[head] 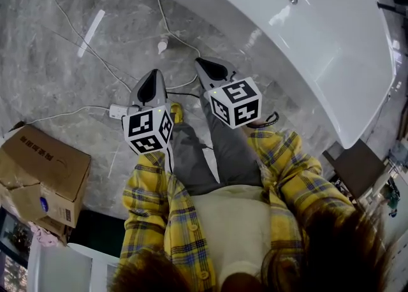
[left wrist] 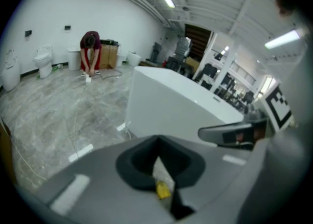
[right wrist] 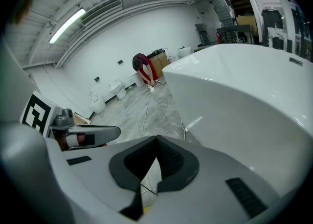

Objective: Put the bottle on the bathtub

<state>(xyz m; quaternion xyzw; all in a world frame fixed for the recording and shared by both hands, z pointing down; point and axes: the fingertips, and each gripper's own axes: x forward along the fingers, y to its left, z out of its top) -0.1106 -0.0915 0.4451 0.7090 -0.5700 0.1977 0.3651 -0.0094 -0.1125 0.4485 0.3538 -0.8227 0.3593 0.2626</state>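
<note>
No bottle shows in any view. The white bathtub (head: 306,36) fills the upper right of the head view, and its side wall (left wrist: 171,100) and rim (right wrist: 244,86) stand just ahead of both grippers. My left gripper (head: 152,80) (left wrist: 157,142) is held low in front of the person's grey trousers. It is shut with nothing in it, and only floor and a yellow shoe show behind its tips. My right gripper (head: 203,64) (right wrist: 157,140) is beside it, closer to the tub, and is also shut and holds nothing.
A cardboard box (head: 41,173) lies on the marble floor at the left. White cables (head: 95,55) and a power strip (head: 118,111) run across the floor ahead. A dark stool (head: 357,166) stands at the right. Far off, a person in red (left wrist: 90,52) bends down near a toilet (left wrist: 44,59).
</note>
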